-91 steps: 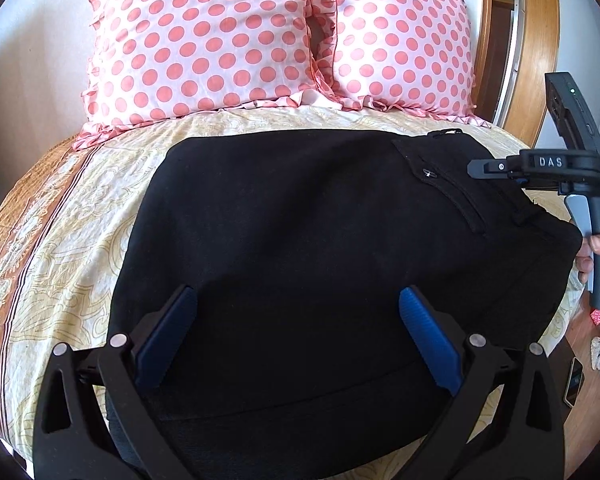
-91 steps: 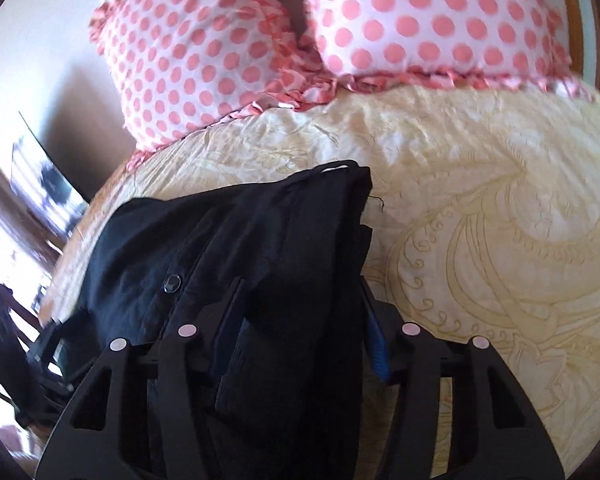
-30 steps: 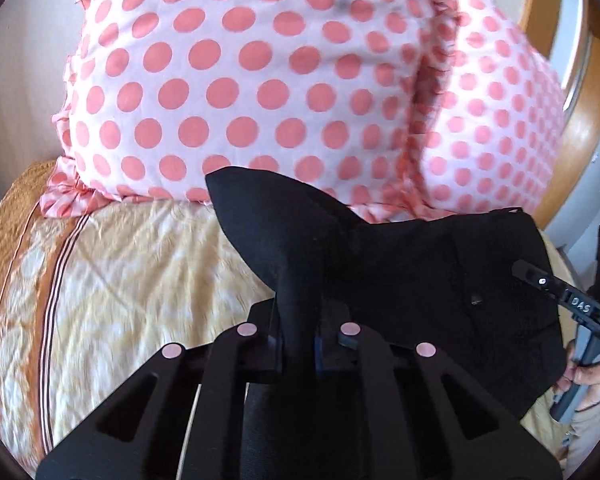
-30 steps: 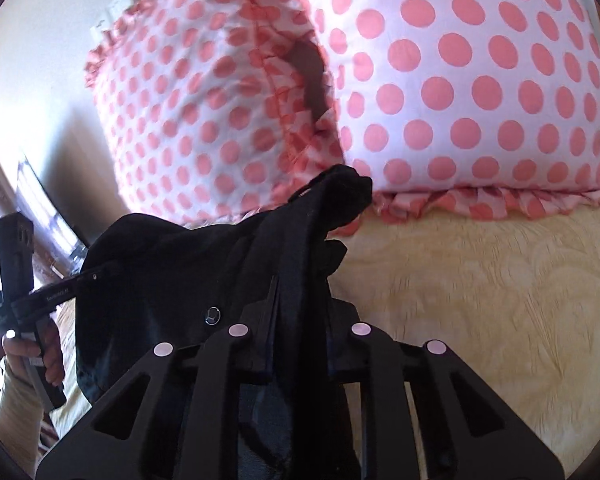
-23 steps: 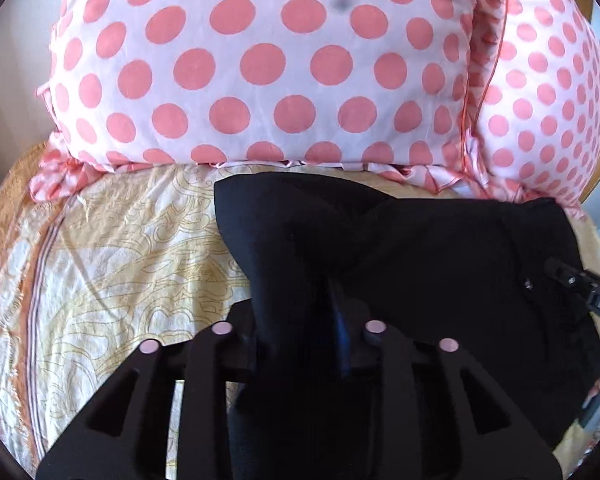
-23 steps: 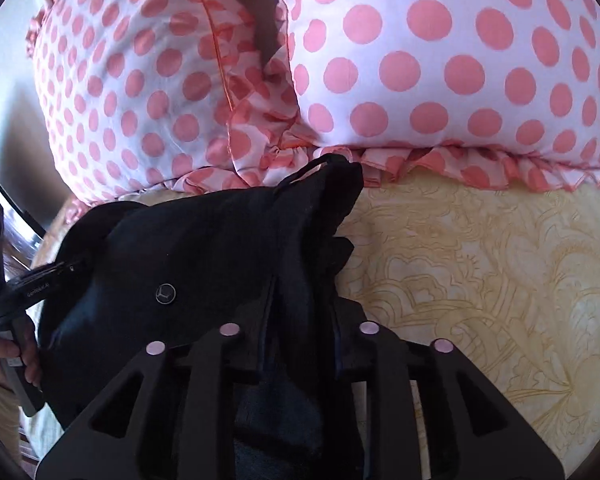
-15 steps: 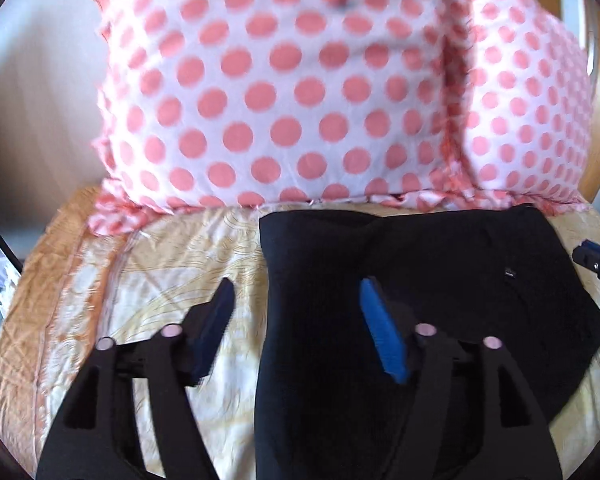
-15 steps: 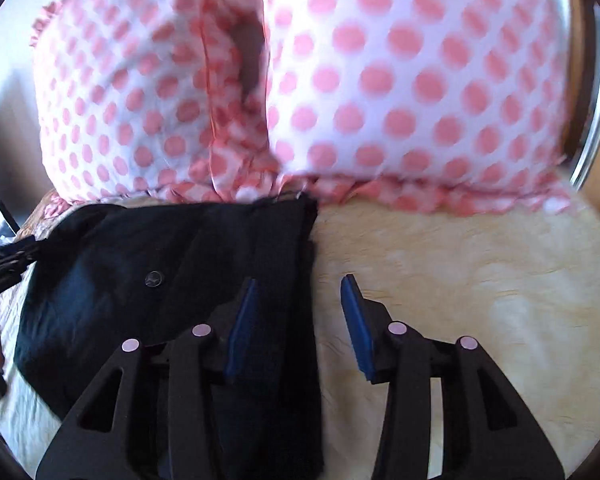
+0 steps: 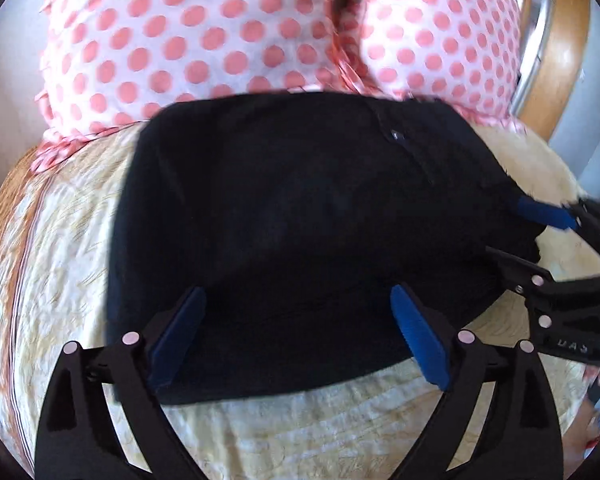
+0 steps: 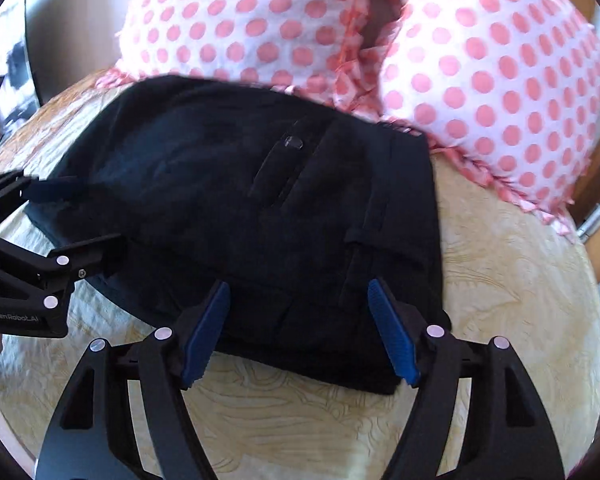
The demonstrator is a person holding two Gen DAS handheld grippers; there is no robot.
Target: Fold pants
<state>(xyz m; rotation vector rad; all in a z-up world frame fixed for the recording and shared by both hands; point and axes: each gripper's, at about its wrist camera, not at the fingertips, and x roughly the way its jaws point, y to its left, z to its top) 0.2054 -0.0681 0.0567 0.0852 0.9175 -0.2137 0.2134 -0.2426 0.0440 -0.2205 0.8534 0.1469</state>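
The black pants (image 9: 308, 216) are lying folded into a compact, roughly rectangular bundle on the bed (image 9: 60, 240), filling the middle of both frames, with their far edge sitting just beside the polka-dot pillows (image 9: 204, 36) at the top. In the left wrist view the bundle is showing as a mostly plain dark surface with a small button (image 9: 394, 134) toward the upper right; the right wrist view is giving more detail, showing the button (image 10: 293, 142) above a pocket slit near the centre and a waistband with a belt loop (image 10: 360, 236) running down the right side of the cloth. The left tool (image 9: 296, 336) is sitting at the bottom of its own frame with its blue pads spread wide, having just been opening, and the pants are lying below and between the pads without being pinched. The right tool (image 10: 298, 332) is likewise spread, its jaws also having just been opening, with the near edge of the bundle between the pads but not gripped. Each camera is also catching the other tool: the right one is appearing at the right edge of the left wrist view, jaws apart over the bundle's corner, and the left one is appearing at the left edge of the right wrist view. Only the left wrist view is showing the wooden frame (image 9: 556, 60) at the upper right and the orange striped border of the bedsheet at the left.
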